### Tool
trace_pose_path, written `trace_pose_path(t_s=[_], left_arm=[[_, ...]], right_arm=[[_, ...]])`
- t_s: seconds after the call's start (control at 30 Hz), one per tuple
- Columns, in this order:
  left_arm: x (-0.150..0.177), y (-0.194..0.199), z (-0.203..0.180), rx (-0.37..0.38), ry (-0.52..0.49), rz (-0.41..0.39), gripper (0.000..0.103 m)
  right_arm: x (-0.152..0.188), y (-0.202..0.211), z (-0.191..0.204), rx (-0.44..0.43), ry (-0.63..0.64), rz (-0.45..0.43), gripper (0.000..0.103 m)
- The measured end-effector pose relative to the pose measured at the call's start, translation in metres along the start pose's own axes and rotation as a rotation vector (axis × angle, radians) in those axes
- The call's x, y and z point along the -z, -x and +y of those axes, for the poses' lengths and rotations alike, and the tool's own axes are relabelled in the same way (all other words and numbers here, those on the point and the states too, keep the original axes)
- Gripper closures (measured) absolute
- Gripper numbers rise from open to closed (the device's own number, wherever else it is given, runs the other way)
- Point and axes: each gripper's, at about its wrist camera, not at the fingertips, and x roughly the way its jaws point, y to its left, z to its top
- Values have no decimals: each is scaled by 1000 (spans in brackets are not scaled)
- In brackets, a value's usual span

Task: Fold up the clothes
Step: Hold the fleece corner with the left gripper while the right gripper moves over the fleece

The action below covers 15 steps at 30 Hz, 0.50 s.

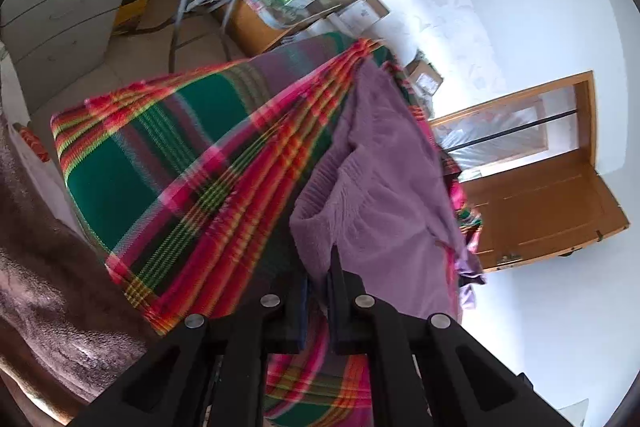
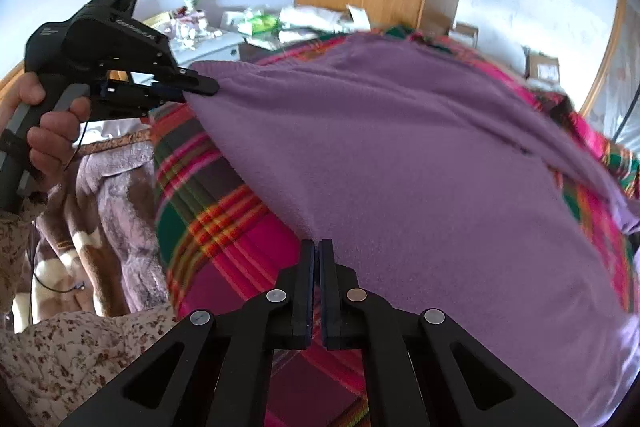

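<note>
Both grippers, left gripper (image 2: 200, 89) and right gripper (image 2: 319, 251), pinch the fuzzy purple garment (image 2: 400, 155) stretched over a plaid blanket (image 1: 168, 155).

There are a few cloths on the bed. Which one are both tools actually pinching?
The plain purple garment. The left gripper and right gripper both clamp its edges; the plaid blanket lies beneath, the brown blanket beside.
</note>
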Motion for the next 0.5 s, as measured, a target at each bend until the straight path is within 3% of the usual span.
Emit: trace_pose_path(t_s=[0.13, 0.37, 0.5], left_arm=[[-1, -4, 6, -14, 17, 11, 95], [-5, 3, -15, -54, -64, 23, 91], [-11, 12, -33, -96, -113, 21, 80]], right_arm=[[-1, 1, -3, -26, -16, 11, 97], [-11, 26, -32, -132, -93, -14, 94], [-18, 45, -52, -152, -100, -17, 83]])
